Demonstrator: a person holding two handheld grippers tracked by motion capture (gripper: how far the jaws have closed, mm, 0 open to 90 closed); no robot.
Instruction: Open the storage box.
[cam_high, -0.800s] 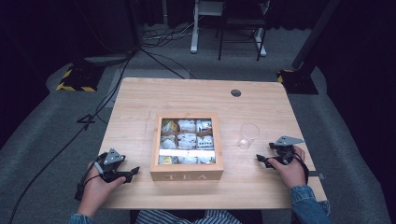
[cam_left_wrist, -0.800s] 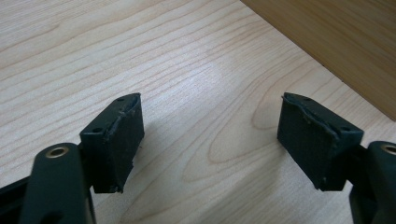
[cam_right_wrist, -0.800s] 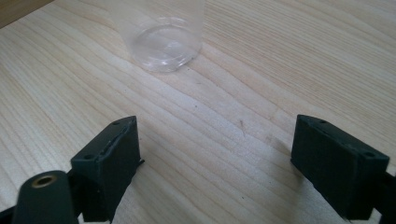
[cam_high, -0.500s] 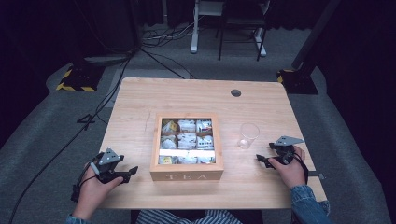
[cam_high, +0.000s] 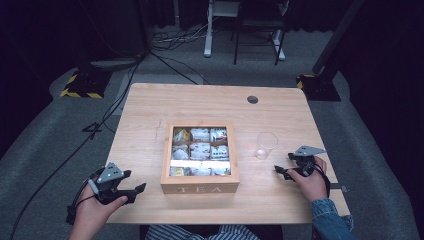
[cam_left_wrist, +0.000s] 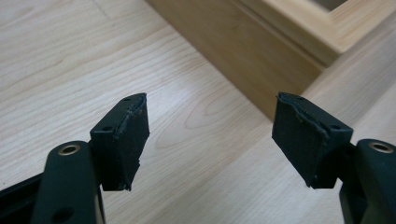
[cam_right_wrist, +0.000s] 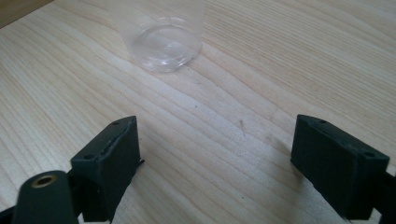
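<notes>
On the pale wooden tabletop (cam_high: 150, 120), nothing is begun: both the left gripper (cam_high: 131, 192) and right gripper (cam_high: 281, 171) rest with jaws spread and empty, the wooden tea box (cam_high: 200, 186) and clear plastic cup (cam_high: 265, 145) untouched.

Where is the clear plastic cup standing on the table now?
In the high view, the clear plastic cup stands upright right of the wooden tea box, just ahead of the right tool.

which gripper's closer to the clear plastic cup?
Right. The right gripper sits just in front and to the right of the clear plastic cup, jaws open. The left gripper is across the table, beyond the tea box.
</notes>
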